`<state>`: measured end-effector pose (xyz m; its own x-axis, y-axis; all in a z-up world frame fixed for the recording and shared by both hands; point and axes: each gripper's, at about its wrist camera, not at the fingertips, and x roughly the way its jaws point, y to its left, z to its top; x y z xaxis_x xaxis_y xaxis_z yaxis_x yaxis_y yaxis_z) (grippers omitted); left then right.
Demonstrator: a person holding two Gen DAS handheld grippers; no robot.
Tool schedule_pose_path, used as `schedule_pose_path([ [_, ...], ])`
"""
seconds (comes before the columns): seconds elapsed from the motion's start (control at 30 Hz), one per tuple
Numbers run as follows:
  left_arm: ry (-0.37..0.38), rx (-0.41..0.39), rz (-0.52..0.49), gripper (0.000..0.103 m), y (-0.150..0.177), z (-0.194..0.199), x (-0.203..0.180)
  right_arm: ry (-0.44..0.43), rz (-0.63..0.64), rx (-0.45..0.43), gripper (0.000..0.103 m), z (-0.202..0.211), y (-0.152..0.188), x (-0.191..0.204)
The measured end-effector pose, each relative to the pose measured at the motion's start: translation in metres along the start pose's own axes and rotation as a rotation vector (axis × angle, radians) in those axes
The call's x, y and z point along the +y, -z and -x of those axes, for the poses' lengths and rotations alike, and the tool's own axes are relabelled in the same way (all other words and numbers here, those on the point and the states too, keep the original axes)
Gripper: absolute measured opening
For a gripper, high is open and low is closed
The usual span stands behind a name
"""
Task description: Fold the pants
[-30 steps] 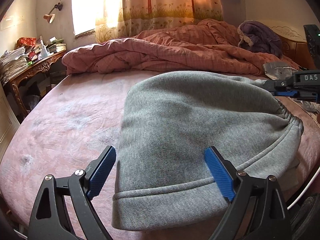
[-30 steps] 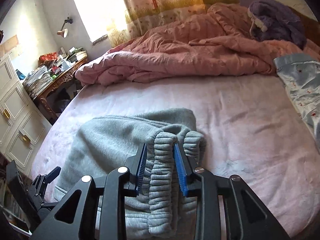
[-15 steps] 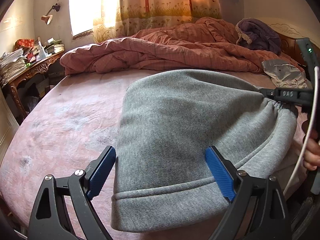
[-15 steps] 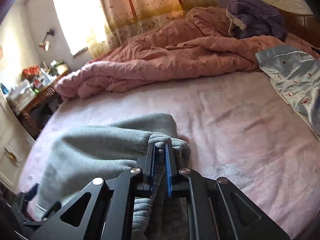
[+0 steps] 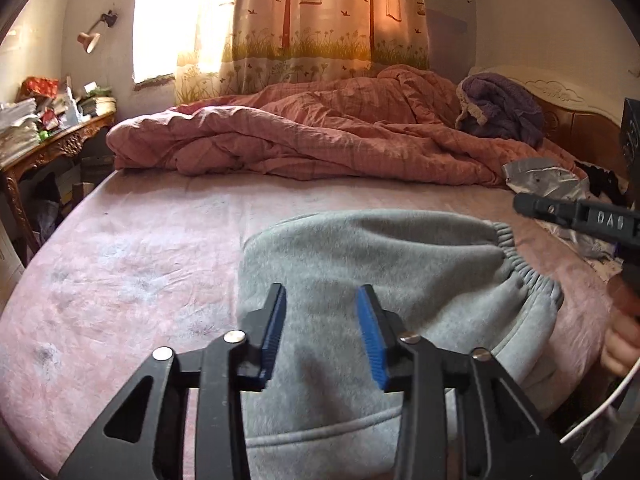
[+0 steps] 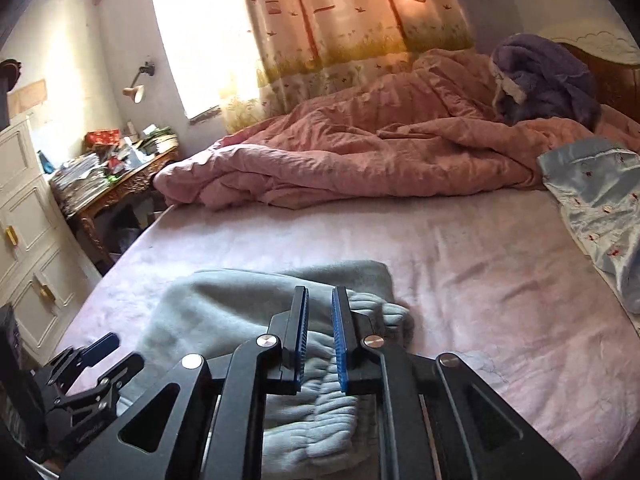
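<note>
Two grippers hover over the grey pants, which lie as a flat folded bundle on the pink sheet of the bed, close to its near edge and well apart from the heaped pink quilt at the far side. The left gripper has just been closing. Its blue pads stand narrowed with a clear gap, and the cloth seen through that gap lies smooth beneath them, not bunched or pinched. The pants' stitched hem runs under its fingers. The right gripper has also just been closing and is drawn almost together, with only a slit between its pads. The ribbed waistband shows below and behind that slit. In the left wrist view this gripper's tip hangs just beside and above the waistband, which rests slack on the sheet, so it appears to hold nothing. Judged from this, a fold has been laid down and both tools are clear of the cloth, late in the task. If one more fold is wanted, both sets of jaws would need to widen and come down onto one edge of the bundle. Each would then pinch through every layer, and both would carry that edge across together so the layers stay aligned. Otherwise the bundle only needs pressing flat.
</note>
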<state>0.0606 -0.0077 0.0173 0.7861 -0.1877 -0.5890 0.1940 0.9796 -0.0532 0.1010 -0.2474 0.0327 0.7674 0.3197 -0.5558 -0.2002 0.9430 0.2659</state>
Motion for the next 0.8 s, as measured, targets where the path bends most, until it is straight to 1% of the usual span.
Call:
schedule_pose_path([
  [0.03,0.043,0.027,0.018,0.026,-0.007,-0.006,0.001,-0.021,-0.003,0.038,0.012,-0.007,-0.002,0.005],
  [0.07,0.086,0.061,0.040,0.021,-0.013,-0.015,0.002,-0.034,-0.007,0.105,0.012,-0.020,-0.002,0.010],
  [0.1,0.113,0.093,0.058,0.017,-0.017,-0.025,0.001,-0.039,-0.006,0.155,0.012,-0.031,-0.001,0.014],
  [0.13,0.127,0.131,0.071,0.016,-0.019,-0.035,-0.001,-0.032,-0.001,0.196,0.012,-0.042,0.002,0.017],
  [0.2,0.131,0.193,0.076,0.012,-0.014,-0.049,-0.009,0.032,0.000,0.258,0.012,-0.063,0.012,0.019],
  [0.27,0.151,0.207,0.060,0.011,-0.004,-0.050,-0.019,0.046,-0.042,0.282,0.011,-0.080,0.017,0.010],
  [0.33,0.159,0.179,0.044,0.011,0.002,-0.038,-0.027,0.017,-0.108,0.295,0.009,-0.087,0.015,-0.001],
  [0.37,0.206,0.173,0.049,0.011,0.001,-0.032,-0.029,-0.016,-0.143,0.294,0.009,-0.085,0.011,-0.008],
  [0.4,0.279,0.168,0.060,0.011,0.000,-0.026,-0.032,-0.040,-0.162,0.292,0.009,-0.082,0.007,-0.012],
  [0.43,0.336,0.164,0.062,0.011,-0.002,-0.020,-0.036,-0.058,-0.178,0.284,0.009,-0.078,0.003,-0.015],
  [0.47,0.374,0.156,0.047,0.011,-0.004,-0.015,-0.042,-0.067,-0.194,0.271,0.009,-0.074,-0.002,-0.019],
  [0.53,0.405,0.153,0.001,0.011,-0.008,-0.012,-0.058,-0.088,-0.231,0.265,0.009,-0.068,-0.012,-0.029],
  [0.6,0.415,0.196,-0.010,0.009,-0.005,-0.022,-0.070,-0.106,-0.266,0.301,0.009,-0.073,-0.019,-0.038],
  [0.7,0.461,0.338,0.034,0.006,0.010,-0.048,-0.077,-0.101,-0.259,0.388,0.009,-0.095,-0.019,-0.042],
  [0.77,0.479,0.378,0.056,0.006,0.019,-0.053,-0.075,-0.091,-0.259,0.433,0.009,-0.114,-0.016,-0.045],
  [0.8,0.482,0.384,0.063,0.005,0.020,-0.052,-0.074,-0.079,-0.270,0.442,0.000,-0.122,-0.016,-0.048],
])
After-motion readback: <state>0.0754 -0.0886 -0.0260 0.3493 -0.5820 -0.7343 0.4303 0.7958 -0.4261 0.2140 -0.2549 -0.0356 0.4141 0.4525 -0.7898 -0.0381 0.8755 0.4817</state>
